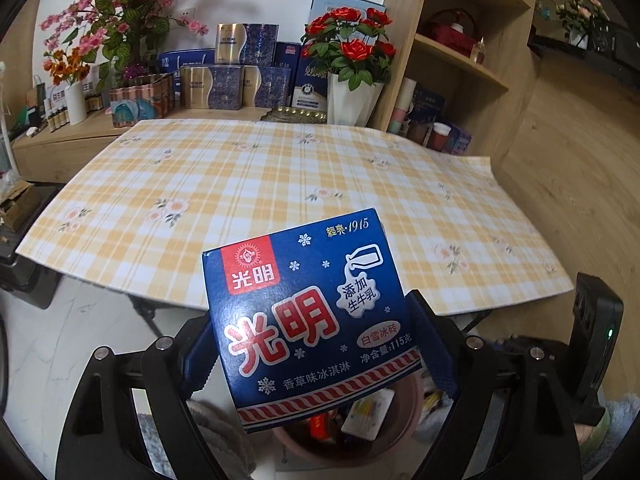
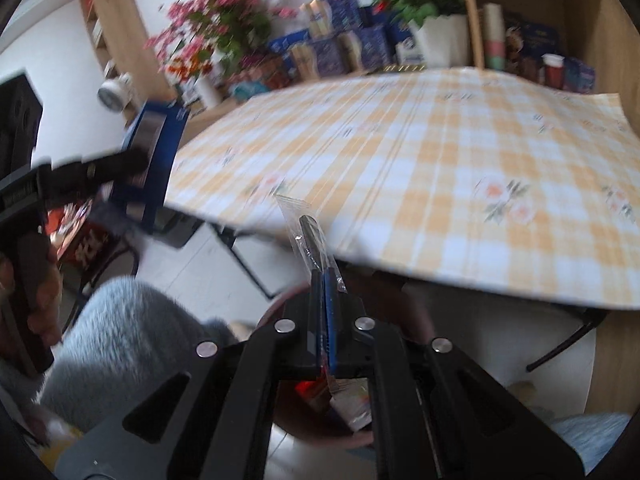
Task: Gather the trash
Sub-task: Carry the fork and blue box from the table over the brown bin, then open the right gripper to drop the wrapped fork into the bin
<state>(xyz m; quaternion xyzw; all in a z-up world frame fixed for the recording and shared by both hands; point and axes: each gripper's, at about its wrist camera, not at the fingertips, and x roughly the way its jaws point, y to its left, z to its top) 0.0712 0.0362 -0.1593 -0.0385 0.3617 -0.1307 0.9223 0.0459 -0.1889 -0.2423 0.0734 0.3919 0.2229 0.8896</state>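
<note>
With our left tongs (image 1: 316,344) clamped on the ice-cream box (image 1: 310,320) and our right tongs (image 2: 325,292) clenched on the clear wrapper (image 2: 310,236), we should centre each over the pink bin (image 1: 400,432) before letting go.

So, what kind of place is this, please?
Probably a living or dining room at home: a table with a checked cloth, flowers in pots, and wooden shelves with boxes and cups.
</note>
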